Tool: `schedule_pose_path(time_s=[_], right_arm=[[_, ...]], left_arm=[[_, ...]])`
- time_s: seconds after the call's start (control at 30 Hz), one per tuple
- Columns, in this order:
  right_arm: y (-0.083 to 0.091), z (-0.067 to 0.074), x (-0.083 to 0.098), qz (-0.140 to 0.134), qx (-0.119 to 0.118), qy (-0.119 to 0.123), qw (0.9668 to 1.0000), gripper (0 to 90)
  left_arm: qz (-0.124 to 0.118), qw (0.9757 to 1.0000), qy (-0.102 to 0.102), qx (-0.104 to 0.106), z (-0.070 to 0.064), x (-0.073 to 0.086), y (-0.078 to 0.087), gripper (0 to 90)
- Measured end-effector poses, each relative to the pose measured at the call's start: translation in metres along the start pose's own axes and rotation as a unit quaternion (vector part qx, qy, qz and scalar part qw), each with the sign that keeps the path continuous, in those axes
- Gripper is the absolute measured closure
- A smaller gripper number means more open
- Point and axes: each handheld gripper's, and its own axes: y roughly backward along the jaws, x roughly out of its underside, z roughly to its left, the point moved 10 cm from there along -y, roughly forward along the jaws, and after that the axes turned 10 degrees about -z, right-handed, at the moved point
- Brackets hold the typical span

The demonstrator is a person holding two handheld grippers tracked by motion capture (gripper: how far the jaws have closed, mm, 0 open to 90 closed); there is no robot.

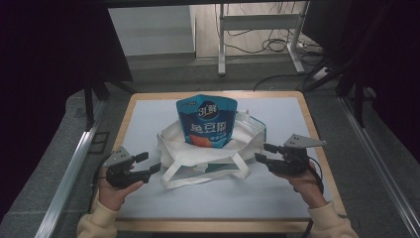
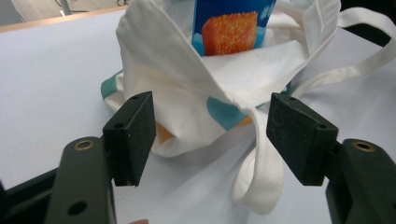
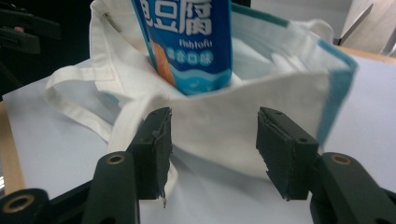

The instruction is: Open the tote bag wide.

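On table [image 1: 148, 106]: white tote bag [image 1: 173, 144] holds blue snack pouch [image 1: 207, 119], upright.

Both forearms come in from below, each hand [image 1: 113, 191] gripping its tool. The left gripper [image 1: 148, 163] and right gripper [image 1: 263, 152] point inward toward each other, jaws spread apart, holding nothing.

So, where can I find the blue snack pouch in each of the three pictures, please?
High view: the blue snack pouch stands in the white tote bag, at table centre.
Left gripper view: its lower part is at top centre, above the open jaws.
Right gripper view: it is at top centre, rising from the bag.
Shared landmark: the orange picture on the pouch's front.
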Motion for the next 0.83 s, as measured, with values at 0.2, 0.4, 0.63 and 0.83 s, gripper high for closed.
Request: schedule_pose_path(time_s=[0.2,0.4,0.63,0.83], right_arm=[[0.010,-0.008,0.019,0.014,0.010,-0.015,0.9997,42.9],[0.008,-0.014,0.038,0.036,0.018,-0.021,0.9990,41.2],[0.005,-0.015,0.041,0.039,0.024,-0.016,0.9988,40.1],[0.008,-0.016,0.039,0.032,0.027,-0.015,0.9990,38.2]], left_arm=[[0.012,0.9999,-0.007,-0.009,0.004,0.012,0.002,30.6],[0.021,0.9997,-0.001,-0.012,0.008,0.019,-0.001,30.4],[0.021,0.9997,-0.001,-0.015,0.008,0.019,-0.001,30.4],[0.018,0.9997,0.000,-0.018,0.010,0.018,0.000,30.2]])
